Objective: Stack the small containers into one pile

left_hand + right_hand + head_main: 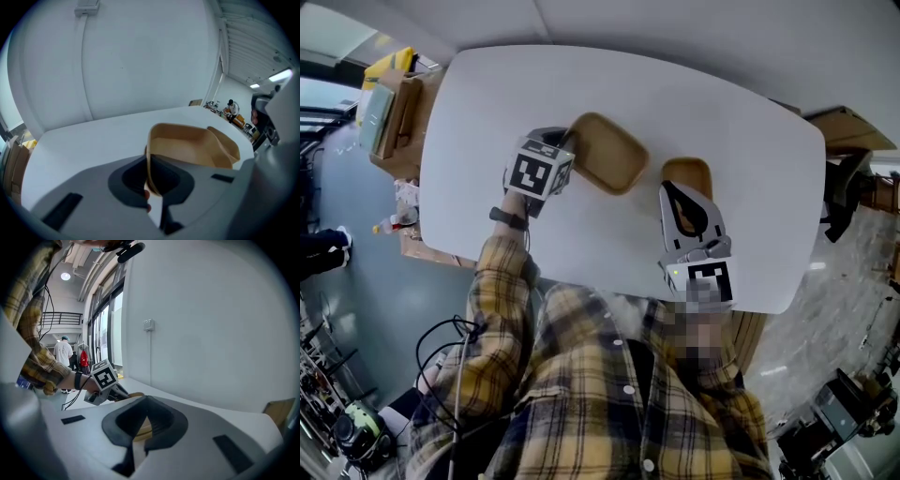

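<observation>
Head view. White table [487, 103] is carrying two tan trays, side by side and a little apart. Left gripper [569, 142] is biting the near-left corner of the big tray [609, 155], marker cube facing up. Right gripper [673, 192] is lying low over the table, tips overlapping the near rim of the small tray [687, 172]. The small tray is sitting to the right of the big one. A plaid sleeve [502, 281] is reaching to the left gripper. Cannot tell here whether either tray is clear of the table.

Left gripper view. Left gripper [150, 187] is clamping the big tray [187, 147] by one thin side wall, which is running up between the closed jaws. The tray's hollow is opening to the right. A second tan rim, the small tray [229, 147], is showing just past its far right edge. The table [84, 140] is spreading out behind.

Right gripper view. Right gripper [141, 443] is holding its jaws together, with the small tray [144, 430] showing edge-on in the pinch. Beyond the jaws, the left gripper [126, 393] is pointing in from the left, with a sliver of the big tray [136, 394] at its tips.
</observation>
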Motion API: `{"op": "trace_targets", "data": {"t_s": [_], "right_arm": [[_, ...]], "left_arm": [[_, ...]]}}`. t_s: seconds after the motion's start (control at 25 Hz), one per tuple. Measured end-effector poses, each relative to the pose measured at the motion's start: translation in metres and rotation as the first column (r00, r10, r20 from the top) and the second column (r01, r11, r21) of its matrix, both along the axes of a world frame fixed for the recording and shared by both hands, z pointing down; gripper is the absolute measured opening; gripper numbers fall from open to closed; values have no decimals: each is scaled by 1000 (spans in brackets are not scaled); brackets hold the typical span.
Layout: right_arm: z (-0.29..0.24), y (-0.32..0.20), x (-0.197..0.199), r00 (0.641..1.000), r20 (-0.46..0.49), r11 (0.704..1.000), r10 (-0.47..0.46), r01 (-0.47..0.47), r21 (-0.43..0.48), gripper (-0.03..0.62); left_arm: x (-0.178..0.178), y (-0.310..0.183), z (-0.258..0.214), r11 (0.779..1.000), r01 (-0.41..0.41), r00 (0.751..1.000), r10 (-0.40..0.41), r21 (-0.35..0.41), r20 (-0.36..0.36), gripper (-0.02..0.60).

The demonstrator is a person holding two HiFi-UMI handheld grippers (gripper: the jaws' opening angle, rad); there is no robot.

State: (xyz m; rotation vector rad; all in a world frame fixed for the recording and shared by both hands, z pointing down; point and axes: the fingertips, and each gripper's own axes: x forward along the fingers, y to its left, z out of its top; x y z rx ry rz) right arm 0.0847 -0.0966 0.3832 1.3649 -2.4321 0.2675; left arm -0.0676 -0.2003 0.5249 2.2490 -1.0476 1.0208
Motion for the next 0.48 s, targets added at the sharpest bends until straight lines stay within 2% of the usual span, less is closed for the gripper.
{"op": "trace_targets", "data": {"t_s": [0.28,0.48], "right_arm": [[2,-7,2,1000,6,1000,3,-3,-13,14],[4,-8,3,1000,6,1000,7,-6,-28,14]], "left_arm": [[6,-2,6,1000,-17,999,16,4,48,20],[9,-6,9,998,-24,996,18,65,89,21]]}}
